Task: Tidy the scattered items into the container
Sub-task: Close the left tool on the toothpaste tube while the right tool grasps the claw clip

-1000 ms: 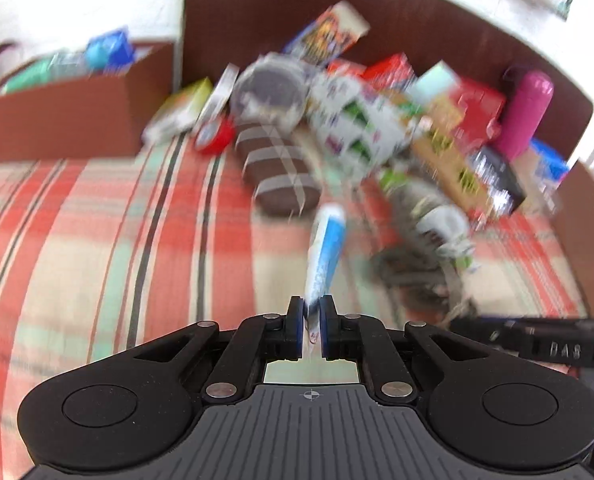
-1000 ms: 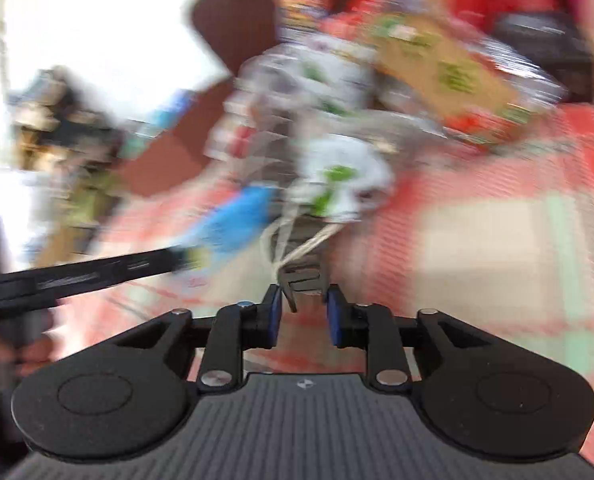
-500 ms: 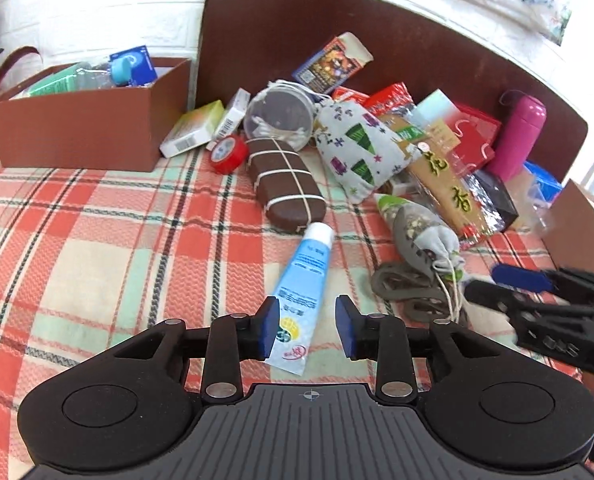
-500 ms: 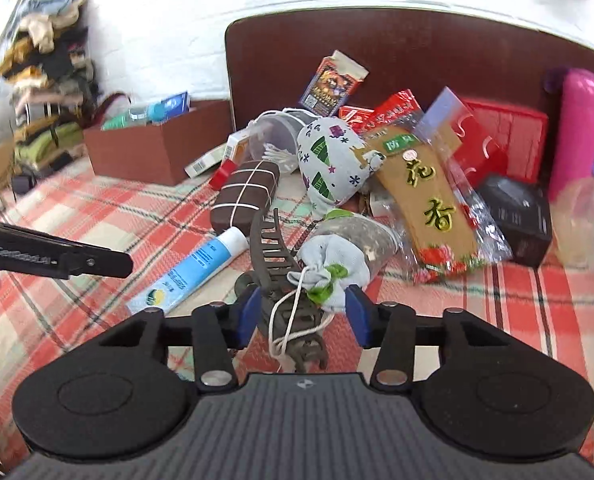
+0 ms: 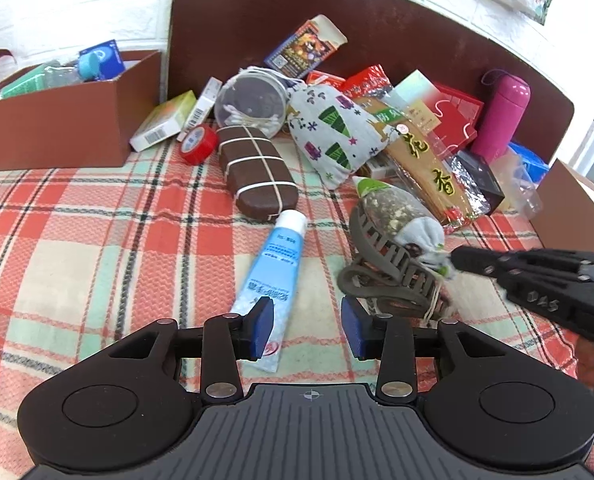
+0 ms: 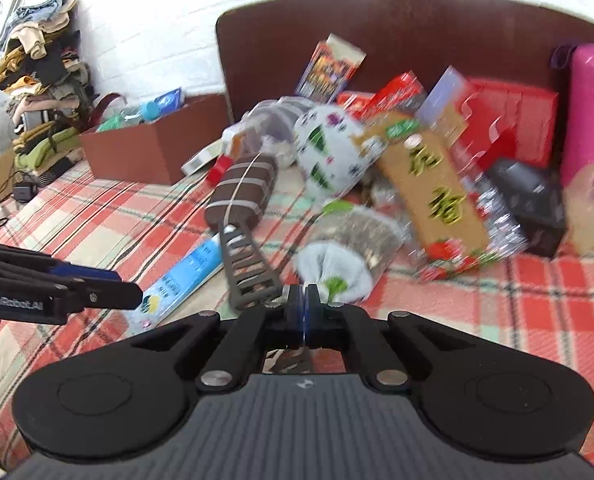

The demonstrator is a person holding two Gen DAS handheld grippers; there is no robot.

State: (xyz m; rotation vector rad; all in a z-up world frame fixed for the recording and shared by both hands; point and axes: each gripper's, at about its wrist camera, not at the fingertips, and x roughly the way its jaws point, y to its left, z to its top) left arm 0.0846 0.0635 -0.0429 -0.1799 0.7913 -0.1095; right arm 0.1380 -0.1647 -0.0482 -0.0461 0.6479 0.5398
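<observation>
A blue and white tube [image 5: 271, 270] lies on the checked cloth, its tail by my left gripper [image 5: 307, 330], which is open and empty just above it. My right gripper [image 6: 305, 307] is shut on the drawstring end of a small mesh pouch [image 6: 347, 246]; a grey hair claw [image 6: 247, 270] lies against it. The pouch [image 5: 393, 210] and claw [image 5: 389, 272] also show in the left wrist view, with the right gripper [image 5: 457, 260] pinching the pouch's end. The brown box [image 5: 53, 128] stands at the far left with some items inside.
A pile lies against the dark headboard [image 5: 377, 28]: a brown bar-shaped case [image 5: 257, 170], a tree-print bag [image 5: 333, 132], a red tape roll [image 5: 197, 144], a jar of swabs [image 5: 251, 102], a pink bottle [image 5: 501, 120], red boxes, snack packs. A second box edge [image 5: 573, 208] is at right.
My left gripper has let go of the tube, opened wide and drawn back. My right gripper has closed on the pouch's drawstring end beside the claw.
</observation>
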